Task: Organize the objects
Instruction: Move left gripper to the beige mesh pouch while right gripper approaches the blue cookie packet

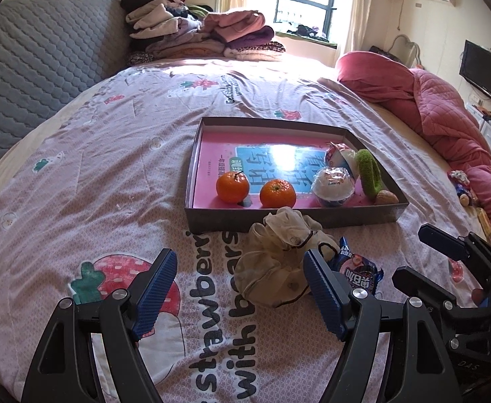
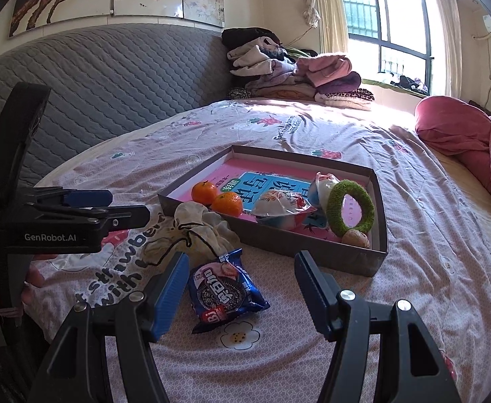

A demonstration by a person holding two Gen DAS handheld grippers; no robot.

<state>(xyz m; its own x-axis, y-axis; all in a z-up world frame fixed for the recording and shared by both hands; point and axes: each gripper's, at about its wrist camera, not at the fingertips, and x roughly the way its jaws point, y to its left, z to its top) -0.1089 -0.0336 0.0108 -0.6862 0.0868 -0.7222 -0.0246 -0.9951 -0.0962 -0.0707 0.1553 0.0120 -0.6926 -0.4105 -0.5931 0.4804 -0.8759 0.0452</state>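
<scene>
A shallow grey box (image 1: 279, 216) (image 2: 312, 252) with a pink printed floor lies on the bed. In it are two oranges (image 1: 232, 186) (image 2: 227, 204), wrapped jelly cups (image 1: 334, 186) (image 2: 280, 210), a green ring (image 1: 369, 171) (image 2: 352, 206) and a walnut (image 1: 387, 198) (image 2: 356, 238). A cream drawstring pouch (image 1: 275, 262) (image 2: 191, 231) and a blue cookie packet (image 1: 359, 267) (image 2: 223, 290) lie in front of the box. My left gripper (image 1: 240, 288) is open, just short of the pouch. My right gripper (image 2: 242, 299) is open around the cookie packet, not touching it.
The bed has a pink strawberry-print cover (image 1: 111, 174). A grey quilted headboard (image 1: 37, 67) is at the left. Folded clothes (image 1: 205, 37) are stacked at the far end. A red quilt (image 1: 430, 100) lies along the right side.
</scene>
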